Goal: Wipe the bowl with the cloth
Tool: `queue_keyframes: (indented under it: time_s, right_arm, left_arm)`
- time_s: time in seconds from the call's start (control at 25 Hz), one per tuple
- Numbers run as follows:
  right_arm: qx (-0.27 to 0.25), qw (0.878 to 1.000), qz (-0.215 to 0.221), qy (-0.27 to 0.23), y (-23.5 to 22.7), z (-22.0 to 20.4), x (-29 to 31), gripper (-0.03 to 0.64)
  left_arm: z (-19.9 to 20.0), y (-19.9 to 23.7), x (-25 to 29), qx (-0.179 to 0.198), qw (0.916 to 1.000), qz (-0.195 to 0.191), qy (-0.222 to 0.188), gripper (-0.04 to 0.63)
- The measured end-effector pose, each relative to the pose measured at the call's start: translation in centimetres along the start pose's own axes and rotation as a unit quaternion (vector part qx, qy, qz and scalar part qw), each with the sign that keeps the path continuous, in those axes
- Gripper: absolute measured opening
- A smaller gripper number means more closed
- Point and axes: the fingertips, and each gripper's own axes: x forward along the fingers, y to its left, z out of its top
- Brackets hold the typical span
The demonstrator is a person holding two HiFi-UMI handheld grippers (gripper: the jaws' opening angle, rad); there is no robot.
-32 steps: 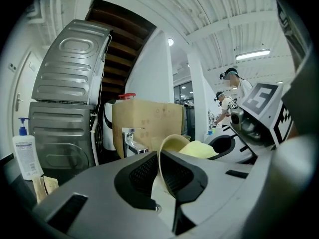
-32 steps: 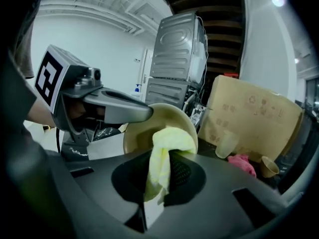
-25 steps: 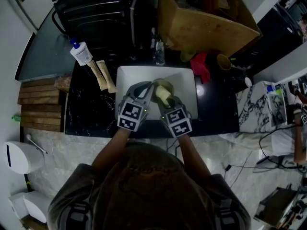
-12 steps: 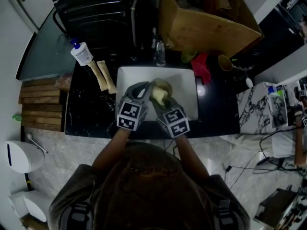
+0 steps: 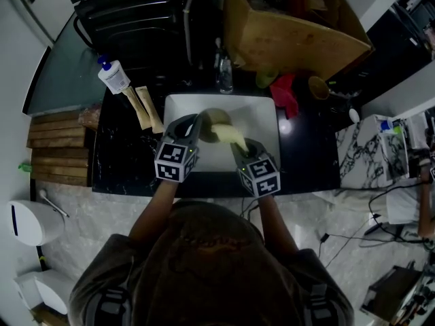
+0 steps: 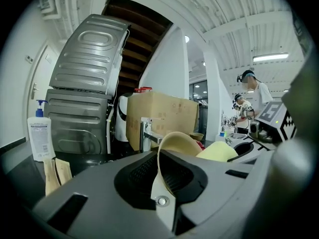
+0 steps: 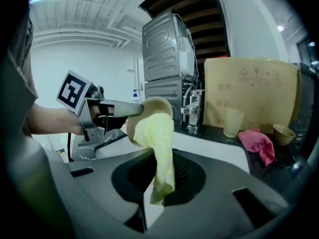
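A tan bowl (image 5: pixel 215 119) is held on edge over the white sink (image 5: pixel 262 107), with my left gripper (image 5: pixel 196 124) shut on its rim. In the left gripper view the bowl (image 6: pixel 174 148) stands upright between the jaws. My right gripper (image 5: pixel 238 145) is shut on a yellow cloth (image 5: pixel 230 134), whose far end is pressed into the bowl's hollow. In the right gripper view the cloth (image 7: pixel 157 148) runs from the jaws up into the bowl (image 7: pixel 154 106), with the left gripper (image 7: pixel 137 108) beside it.
A faucet (image 5: pixel 223 70) stands behind the sink, next to a cardboard box (image 5: pixel 285 32). A pink rag (image 5: pixel 285 92), a pale cup (image 5: pixel 266 79) and a small bowl (image 5: pixel 317 87) lie on the black counter at right. A soap pump bottle (image 5: pixel 113 75) and two packets (image 5: pixel 145 107) lie at left.
Both grippers have spread apart: the left moved left and back, the right moved right and toward me. The cloth now stretches longer between the right gripper and the bowl.
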Motion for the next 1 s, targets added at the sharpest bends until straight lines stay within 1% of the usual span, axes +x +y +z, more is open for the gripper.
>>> queue_keyframes:
  time_s: [0.16, 0.32, 0.56, 0.72, 0.84, 1.0]
  right_arm:
    - [0.017, 0.999, -0.026, 0.011, -2.2, -1.7, -0.9, 0.021]
    - [0.049, 0.997, -0.052, 0.017, -4.5, -3.0, -1.7, 0.021]
    - [0.073, 0.995, -0.063, 0.007, -5.5, -3.3, -1.9, 0.021]
    - [0.076, 0.994, -0.065, -0.036, -5.3, -1.4, -2.2, 0.021]
    - [0.071, 0.992, -0.070, -0.079, -5.0, 0.5, -2.8, 0.021]
    - [0.056, 0.986, -0.075, -0.136, -3.9, 2.7, -4.2, 0.021]
  left_arm:
    - [-0.6, 1.0, -0.7, -0.005, 0.9999, 0.010, 0.005, 0.023]
    - [-1.1, 2.1, -1.3, -0.013, 0.9996, 0.023, 0.010, 0.023]
    - [-1.2, 2.0, -1.5, -0.011, 0.9996, 0.024, 0.010, 0.023]
    - [0.0, 1.3, -1.7, 0.000, 0.9997, 0.020, -0.014, 0.023]
    - [1.5, 0.6, -2.2, 0.013, 0.9987, 0.016, -0.046, 0.023]
    - [3.4, -0.2, -3.5, 0.035, 0.9951, 0.012, -0.091, 0.023]
